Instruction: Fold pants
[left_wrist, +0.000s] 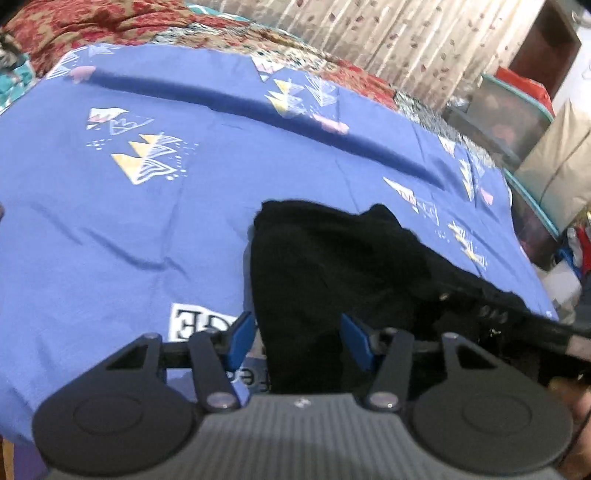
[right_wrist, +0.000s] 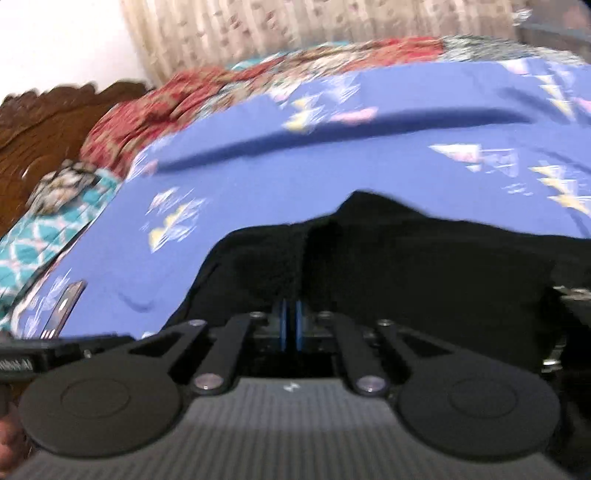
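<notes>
Black pants lie bunched on a blue printed bedsheet. In the left wrist view my left gripper is open, its blue fingers astride a fold of the black cloth at the near edge. In the right wrist view the pants fill the lower middle. My right gripper is shut, its blue pads pressed together on the black cloth. The right gripper also shows at the right edge of the left wrist view, holding the pants' edge.
The blue bedsheet covers a bed with a red and teal patterned quilt at the far side. A phone lies on the sheet at left. A carved wooden headboard, a curtain and storage boxes surround the bed.
</notes>
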